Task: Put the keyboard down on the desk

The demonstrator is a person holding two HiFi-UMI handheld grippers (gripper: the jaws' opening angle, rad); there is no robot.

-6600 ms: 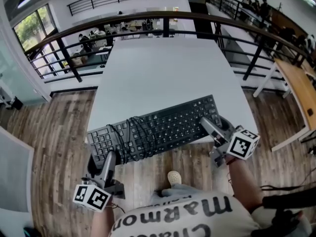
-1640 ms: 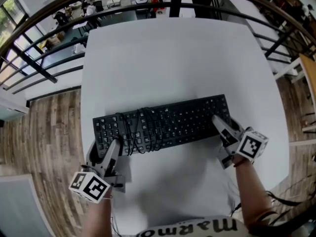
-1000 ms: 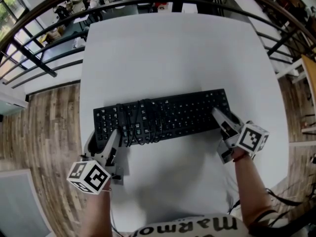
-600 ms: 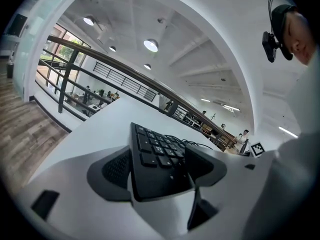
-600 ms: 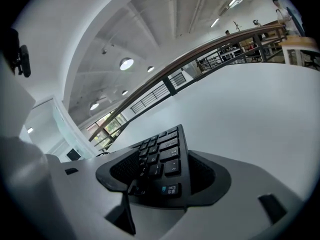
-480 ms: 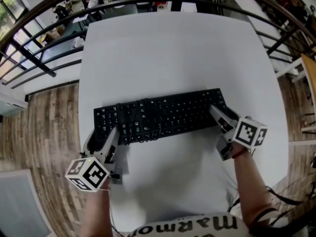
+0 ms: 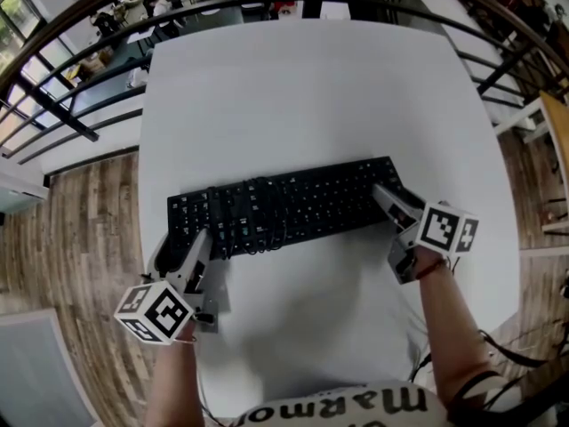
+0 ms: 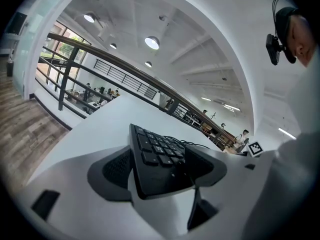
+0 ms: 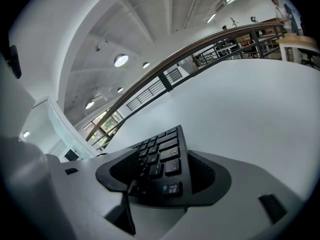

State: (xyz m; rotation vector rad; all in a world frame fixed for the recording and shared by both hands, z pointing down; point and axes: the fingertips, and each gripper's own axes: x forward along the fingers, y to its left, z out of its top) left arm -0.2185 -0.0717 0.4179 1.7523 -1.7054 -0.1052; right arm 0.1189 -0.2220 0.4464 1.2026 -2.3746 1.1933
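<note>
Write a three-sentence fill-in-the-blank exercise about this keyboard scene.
1. The keyboard lies on a ___ desk.
2. In the head view, the bundled cable lies over the keyboard's ___ half.
3. The left gripper has one end of the keyboard ___ its two jaws.

Missing words: white; left; between.

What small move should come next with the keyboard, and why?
Probably open the left gripper. The keyboard seems to lie flat on the desk; the right gripper has just been opening its jaws around one end, while the left looks clamped.
</note>
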